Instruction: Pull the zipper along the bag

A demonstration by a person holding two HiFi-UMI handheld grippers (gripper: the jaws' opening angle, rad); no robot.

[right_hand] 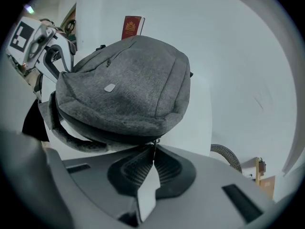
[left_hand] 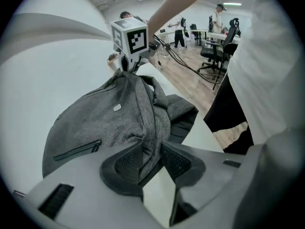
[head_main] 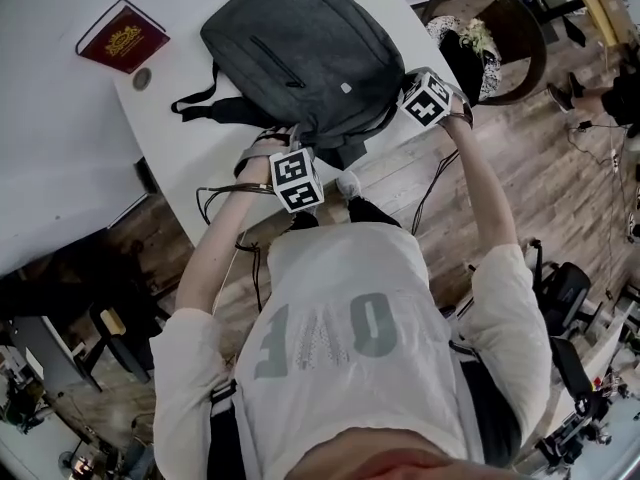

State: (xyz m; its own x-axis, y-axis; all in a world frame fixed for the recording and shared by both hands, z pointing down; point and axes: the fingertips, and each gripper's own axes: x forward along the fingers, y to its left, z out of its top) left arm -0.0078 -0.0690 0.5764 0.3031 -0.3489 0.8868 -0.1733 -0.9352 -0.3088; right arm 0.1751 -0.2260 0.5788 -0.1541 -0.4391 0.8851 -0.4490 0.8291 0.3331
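The right gripper (right_hand: 153,162) is clamped tight on a thin dark zipper pull (right_hand: 153,149), which can barely be made out under the near rim of a soft grey fabric backpack (right_hand: 126,87). A fold of that backpack is pinched in the left gripper (left_hand: 152,159). Beyond, on the white table (right_hand: 228,56), a dark red book (right_hand: 132,27) is half hidden.

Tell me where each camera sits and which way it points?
Left gripper view: rides the left hand-held gripper, looking along jaws clamped on the grey fabric backpack; the person's right arm and pale shirt show.
Right gripper view: rides the right hand-held gripper, shut on the backpack's small zipper pull; hardly any body shows.
Head view: on the person's head, steeply down at the white table; arms, shirt visible.
Shared: every view shows the backpack.
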